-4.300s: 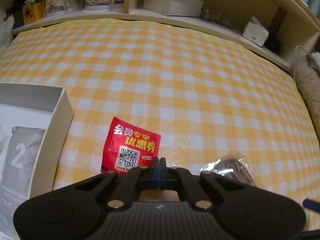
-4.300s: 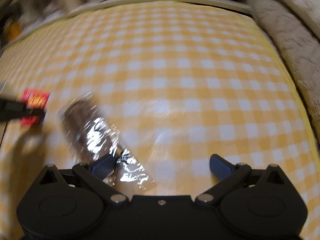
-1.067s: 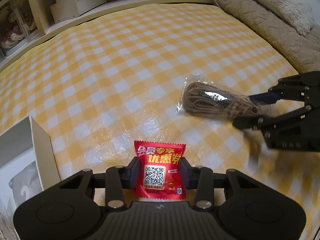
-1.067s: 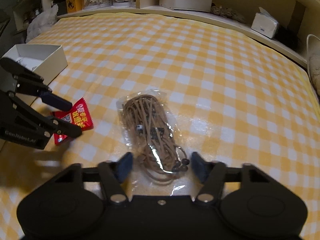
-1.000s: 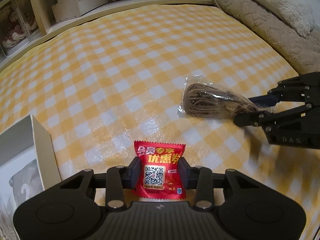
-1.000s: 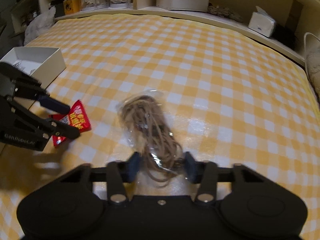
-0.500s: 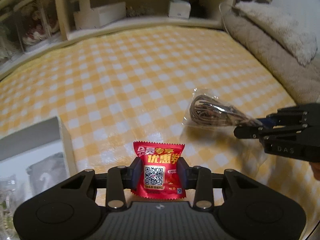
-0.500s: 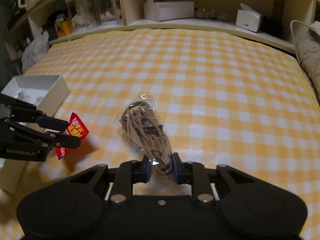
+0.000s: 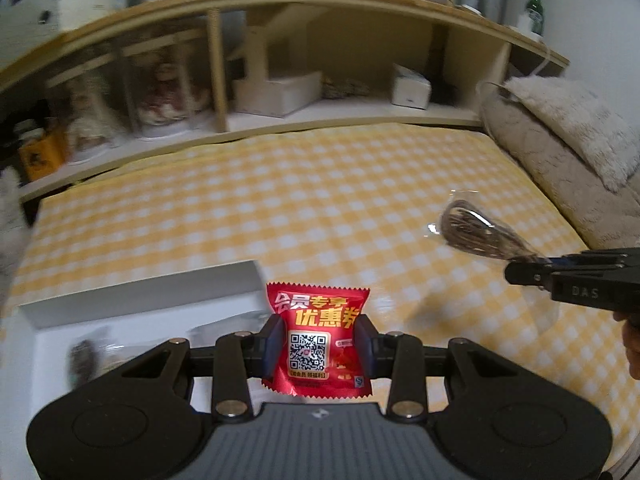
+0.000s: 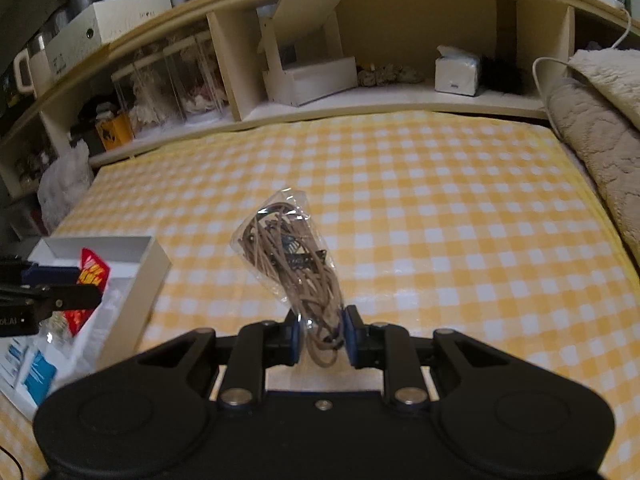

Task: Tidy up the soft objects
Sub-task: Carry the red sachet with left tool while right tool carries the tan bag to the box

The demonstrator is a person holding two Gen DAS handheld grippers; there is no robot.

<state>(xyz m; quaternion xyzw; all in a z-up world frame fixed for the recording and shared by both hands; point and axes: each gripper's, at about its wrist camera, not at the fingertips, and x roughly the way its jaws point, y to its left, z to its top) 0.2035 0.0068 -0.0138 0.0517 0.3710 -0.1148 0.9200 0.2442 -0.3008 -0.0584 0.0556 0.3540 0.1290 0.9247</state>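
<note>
Left gripper [image 9: 319, 340]: clamped on the red packet [image 9: 319, 340], held in the air at the white box [image 9: 140, 300].
Right gripper [image 10: 319, 334]: closed tight on the bag of brown cord [image 10: 294, 264], lifted above the checked cloth [image 10: 440, 220].

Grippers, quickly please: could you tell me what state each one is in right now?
Left gripper: closed on the red packet.
Right gripper: closed on the clear bag of brown cord.

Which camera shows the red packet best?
The left wrist view: the red packet faces it squarely, printing readable, held in the left tool. The right wrist view shows it small, sideways, partly hidden, over the white box.
</note>
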